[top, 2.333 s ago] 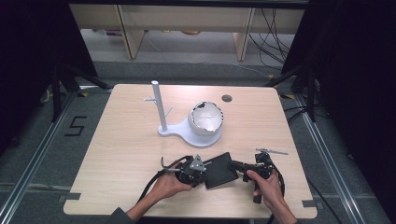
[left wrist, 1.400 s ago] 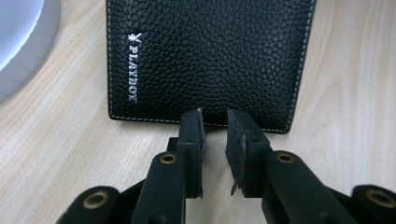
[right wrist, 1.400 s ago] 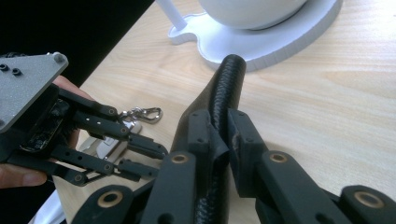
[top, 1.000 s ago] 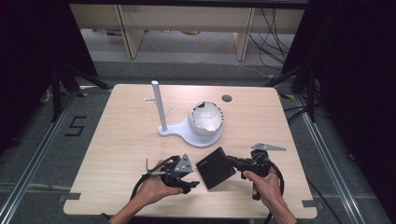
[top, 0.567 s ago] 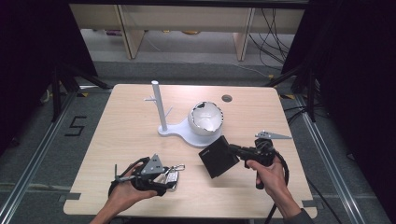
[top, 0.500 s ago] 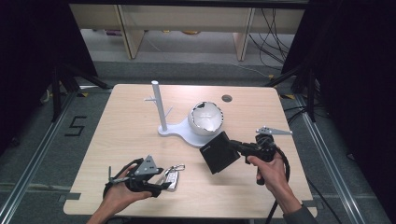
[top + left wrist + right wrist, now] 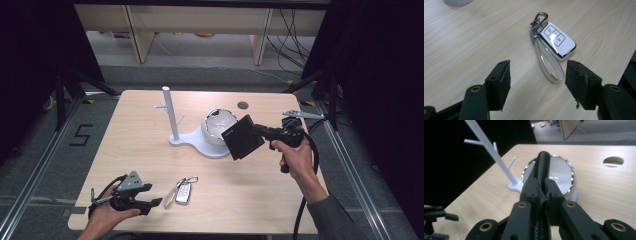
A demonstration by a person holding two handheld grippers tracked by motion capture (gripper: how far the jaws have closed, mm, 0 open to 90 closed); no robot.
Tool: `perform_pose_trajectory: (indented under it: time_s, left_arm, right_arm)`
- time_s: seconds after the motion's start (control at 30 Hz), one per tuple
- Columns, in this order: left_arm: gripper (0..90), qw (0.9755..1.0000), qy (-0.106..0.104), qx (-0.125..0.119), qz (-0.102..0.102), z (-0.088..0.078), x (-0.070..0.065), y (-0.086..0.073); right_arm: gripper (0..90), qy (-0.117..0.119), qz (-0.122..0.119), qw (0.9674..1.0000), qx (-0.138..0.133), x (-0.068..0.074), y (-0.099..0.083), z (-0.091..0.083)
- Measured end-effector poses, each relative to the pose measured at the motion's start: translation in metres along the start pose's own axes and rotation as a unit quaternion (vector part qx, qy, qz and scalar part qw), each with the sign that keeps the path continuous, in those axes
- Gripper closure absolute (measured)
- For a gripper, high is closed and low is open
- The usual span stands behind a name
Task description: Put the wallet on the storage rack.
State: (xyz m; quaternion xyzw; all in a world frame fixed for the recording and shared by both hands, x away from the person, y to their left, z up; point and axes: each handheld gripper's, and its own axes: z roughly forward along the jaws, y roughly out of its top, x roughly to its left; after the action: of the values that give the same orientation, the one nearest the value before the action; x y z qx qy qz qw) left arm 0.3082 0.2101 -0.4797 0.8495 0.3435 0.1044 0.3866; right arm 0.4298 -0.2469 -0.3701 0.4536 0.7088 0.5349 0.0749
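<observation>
You held the right tongs (image 7: 260, 131) clamped on the edge of a black wallet (image 7: 242, 137), lifted clear of the table (image 7: 260, 200) and hanging just in front of the white bowl (image 7: 216, 125) on the stand's base, at the far right of the scene. In the right gripper view the wallet's stitched edge (image 7: 541, 170) ran straight up between the pinching tongs (image 7: 541, 192), with the bowl (image 7: 560, 173) directly behind it and the white branched post (image 7: 491, 150) to the left. Your left tongs (image 7: 152, 203) rested at the near left corner of the table, their jaws having just been opening, now fairly wide with nothing between them; the white key fob (image 7: 556, 40) and its strap loop (image 7: 549, 65) lay flat on the wood just ahead of them, untouched. The risks, as things looked: the grip caught only the wallet's rim, so a tilt or a quick swing could let it slip and drop onto the bowl or knock the light stand over. The wallet also hid much of the bowl from you, which could make a placement land on the rim instead of inside. On the left, closing on the fob too shallowly might pinch only the strap and drag the key (image 7: 182, 191) off the near edge.
</observation>
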Motion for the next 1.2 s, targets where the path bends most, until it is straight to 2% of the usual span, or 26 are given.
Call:
perform_pose_trajectory:
  time_s: [0.03, 0.1, 0.13, 0.17, 0.3, 0.37, 0.4, 0.47, 0.5, 0.53, 0.6, 0.63, 0.67, 0.73, 0.77, 0.8, 0.83, 0.93, 1.07, 1.1, 1.13, 1.17, 1.2]
  left_arm:
    - [34.6, 0.9999, -0.005, 0.011, 0.006, 0.000, 0.001, -0.002]
    - [34.1, 0.9999, -0.004, 0.010, 0.001, 0.001, 0.001, -0.004]
    - [33.6, 0.9999, -0.004, 0.010, 0.000, 0.002, 0.001, -0.005]
    - [33.1, 0.9999, -0.005, 0.014, -0.001, 0.002, 0.001, -0.005]
    - [32.8, 0.9999, -0.006, 0.015, 0.000, 0.004, 0.001, -0.006]
    - [32.4, 0.9999, -0.005, 0.016, 0.001, 0.004, 0.002, -0.006]
    - [31.9, 0.9999, -0.005, 0.016, 0.002, 0.003, 0.002, -0.006]
    - [31.9, 0.9999, -0.002, 0.014, 0.000, 0.003, 0.002, -0.006]
    - [31.9, 0.9999, -0.001, 0.013, -0.001, 0.003, 0.003, -0.006]
    - [32.0, 0.9999, -0.001, 0.013, -0.001, 0.003, 0.003, -0.006]
    - [32.0, 0.9999, -0.002, 0.016, -0.003, 0.003, 0.003, -0.007]
    - [32.0, 0.9999, -0.004, 0.015, -0.005, 0.004, 0.002, -0.007]
    - [32.0, 0.9998, -0.006, 0.019, 0.001, 0.003, 0.003, -0.007]
    - [32.0, 0.9998, -0.011, 0.018, -0.003, 0.004, 0.003, -0.007]
    - [32.0, 0.9998, -0.012, 0.018, -0.005, 0.005, 0.002, -0.008]
    - [32.1, 0.9997, -0.013, 0.018, -0.005, 0.005, 0.002, -0.008]
    - [32.0, 0.9997, -0.016, 0.018, -0.005, 0.006, 0.002, -0.008]
    - [32.1, 0.9996, -0.017, 0.023, 0.000, 0.006, 0.002, -0.008]
    - [32.0, 0.9996, -0.016, 0.022, -0.005, 0.006, 0.003, -0.008]
    - [32.0, 0.9997, -0.011, 0.022, -0.007, 0.007, 0.004, -0.008]
    - [32.0, 0.9996, -0.015, 0.023, -0.006, 0.006, 0.004, -0.009]
    - [32.0, 0.9996, -0.015, 0.022, -0.005, 0.006, 0.004, -0.009]
    - [32.0, 0.9996, -0.016, 0.023, -0.005, 0.006, 0.005, -0.009]
  right_arm:
    - [83.4, -0.007, 0.005, 1.0000, 0.000, -0.001, 0.007, 0.001]
    - [83.4, -0.008, 0.008, 0.9999, -0.002, -0.001, 0.010, 0.001]
    - [83.4, -0.011, -0.002, 0.9999, -0.004, -0.004, 0.014, 0.003]
    - [83.4, -0.018, 0.003, 0.9998, -0.008, -0.005, 0.021, 0.005]
    - [83.4, -0.023, 0.006, 0.9996, -0.012, -0.007, 0.030, 0.008]
    - [83.3, -0.024, 0.015, 0.9995, -0.012, -0.007, 0.035, 0.011]
    - [83.4, -0.025, 0.006, 0.9996, -0.015, -0.009, 0.038, 0.013]
    - [83.4, -0.029, 0.007, 0.9994, -0.016, -0.008, 0.042, 0.017]
    - [83.3, -0.027, 0.002, 0.9995, -0.014, -0.010, 0.044, 0.022]
    - [83.3, -0.025, 0.014, 0.9995, -0.013, -0.008, 0.044, 0.025]
    - [83.3, -0.026, 0.006, 0.9996, -0.011, -0.011, 0.044, 0.028]
    - [83.4, -0.028, 0.022, 0.9994, -0.006, -0.009, 0.044, 0.031]
    - [83.3, -0.030, 0.008, 0.9995, -0.009, -0.012, 0.044, 0.035]
    - [83.3, -0.036, 0.008, 0.9993, -0.005, -0.015, 0.043, 0.040]
    - [83.3, -0.034, 0.029, 0.9990, 0.001, -0.016, 0.042, 0.045]
    - [83.3, -0.037, 0.035, 0.9987, 0.002, -0.017, 0.041, 0.048]
    - [83.3, -0.039, 0.027, 0.9989, 0.000, -0.020, 0.041, 0.050]
    - [83.3, -0.045, 0.025, 0.9987, 0.002, -0.025, 0.041, 0.057]
    - [83.2, -0.054, 0.042, 0.9976, 0.003, -0.029, 0.042, 0.064]
    - [83.3, -0.057, 0.040, 0.9976, 0.003, -0.030, 0.043, 0.066]
    - [83.2, -0.056, 0.061, 0.9965, 0.009, -0.027, 0.044, 0.067]
    - [83.3, -0.058, 0.035, 0.9977, 0.003, -0.031, 0.045, 0.070]
    - [83.2, -0.060, 0.039, 0.9974, 0.004, -0.030, 0.046, 0.071]
